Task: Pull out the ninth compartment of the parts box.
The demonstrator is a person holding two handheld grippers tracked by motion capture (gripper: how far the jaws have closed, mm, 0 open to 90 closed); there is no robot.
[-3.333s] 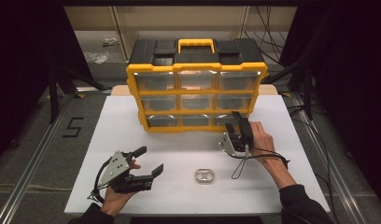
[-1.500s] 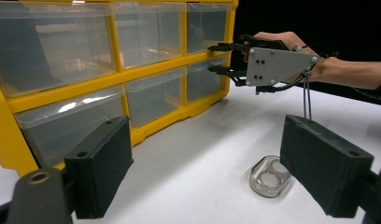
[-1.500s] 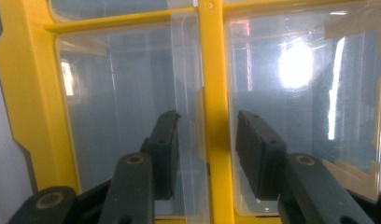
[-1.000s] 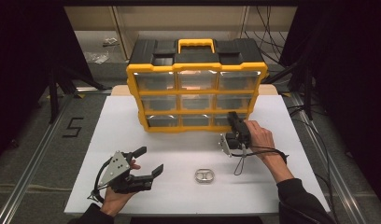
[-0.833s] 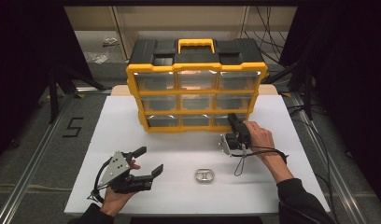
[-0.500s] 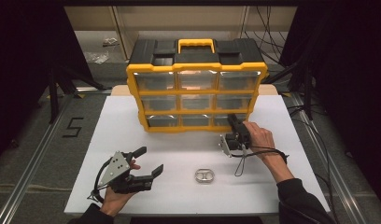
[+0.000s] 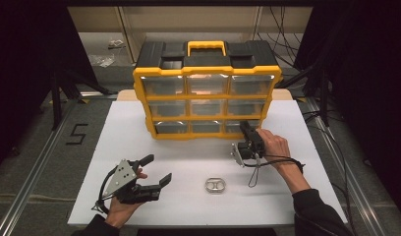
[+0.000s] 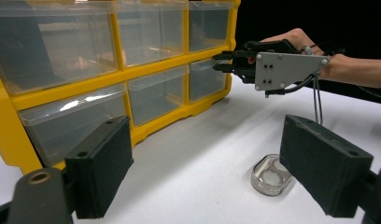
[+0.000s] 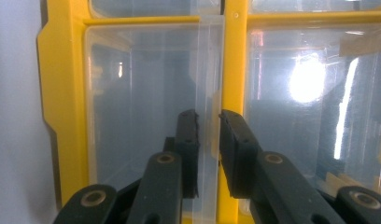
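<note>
At the bottom-right drawer point(image 7: 242, 126) of the yellow organizer point(image 7: 206, 93), toward the worktop's point(image 7: 139, 123) far edge, the right gripper point(image 9: 208, 122) has just been closing onto the clear pull tab point(image 9: 208, 116); pulling seems next. Left gripper point(image 7: 157, 169) rests open.

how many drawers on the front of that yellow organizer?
9 clear drawers in the yellow organizer, a three-by-three grid: three top, three middle, three bottom. The right gripper is at the bottom-right drawer.

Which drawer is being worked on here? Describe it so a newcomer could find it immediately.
Start at the yellow plastic organiser cabinet with a black top at the back of the white table. Its front holds three rows of clear drawers; go to the bottom row, right end. That drawer alone has the right gripper clamped on its clear pull tab.
</note>
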